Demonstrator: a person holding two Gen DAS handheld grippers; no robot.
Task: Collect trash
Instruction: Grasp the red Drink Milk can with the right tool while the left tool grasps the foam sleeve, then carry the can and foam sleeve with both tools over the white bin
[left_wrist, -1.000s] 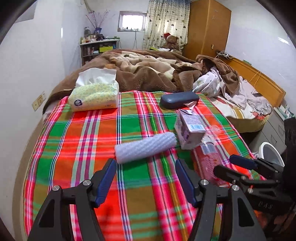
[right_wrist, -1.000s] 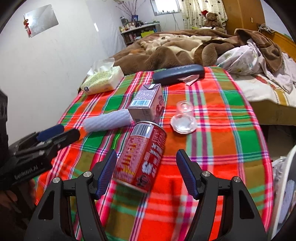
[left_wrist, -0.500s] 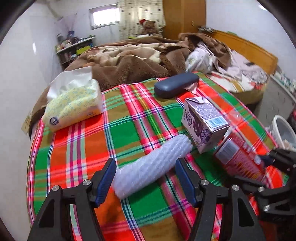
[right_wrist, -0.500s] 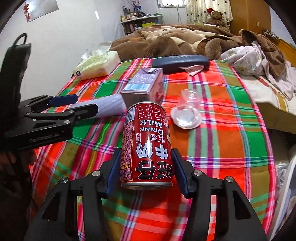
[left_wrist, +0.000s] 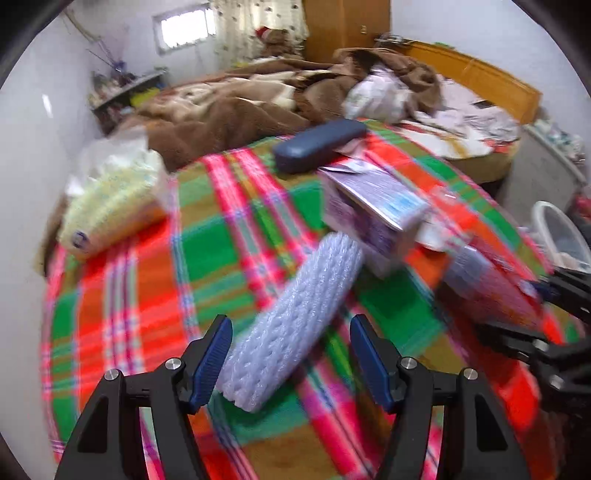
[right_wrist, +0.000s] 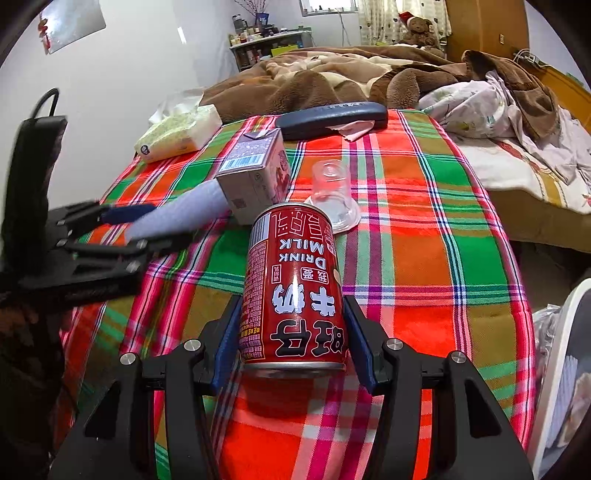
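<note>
Upturned clear cup (right_wrist: 334, 194), right-wrist view only

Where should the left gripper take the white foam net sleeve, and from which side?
Take the foam sleeve near its close end, across its narrow width, coming down from above along the line the left gripper already points. It lies flat on the plaid cloth, a long soft roll slanting away toward the purple carton. The open fingers already straddle the near end, well apart from the carton.
</note>
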